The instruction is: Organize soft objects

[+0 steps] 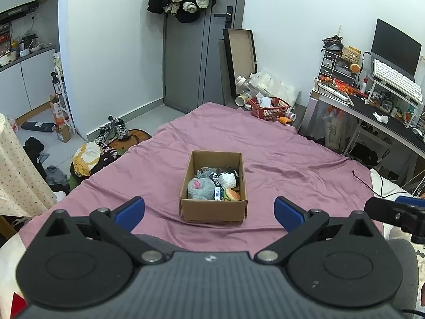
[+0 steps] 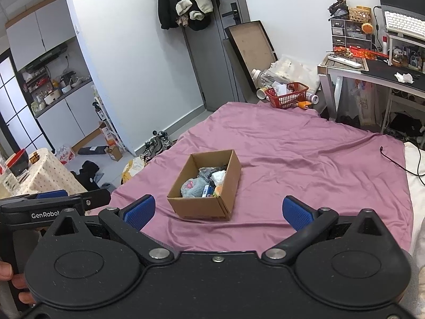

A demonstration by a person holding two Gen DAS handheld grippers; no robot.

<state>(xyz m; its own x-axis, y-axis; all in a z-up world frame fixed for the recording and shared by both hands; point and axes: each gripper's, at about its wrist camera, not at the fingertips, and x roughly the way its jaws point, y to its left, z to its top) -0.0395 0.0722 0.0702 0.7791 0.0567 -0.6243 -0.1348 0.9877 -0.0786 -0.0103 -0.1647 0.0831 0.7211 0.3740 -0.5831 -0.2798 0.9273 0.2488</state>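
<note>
An open cardboard box [image 1: 212, 211] [image 2: 202, 206] sits in the middle of a bed covered by a mauve sheet [image 1: 292, 159] [image 2: 305, 154]. Inside lie several soft items: a grey plush with a pink patch [image 1: 200, 187] [image 2: 192, 187], a burger-shaped toy [image 1: 232, 194], a white bundle [image 1: 228, 180] and dark fabric [image 1: 212, 171]. My left gripper [image 1: 209, 210] is open and empty, held back from the box's near side. My right gripper [image 2: 219, 212] is also open and empty, just short of the box. Each gripper shows at the edge of the other's view.
A red basket [image 1: 269, 107] [image 2: 288, 94] stands at the bed's far corner beside bottles and bags. A cluttered desk [image 1: 385, 111] is on the right. Shoes [image 1: 117, 130], clothes and small boxes lie on the floor at left. A black cable [image 2: 393, 162] lies on the sheet.
</note>
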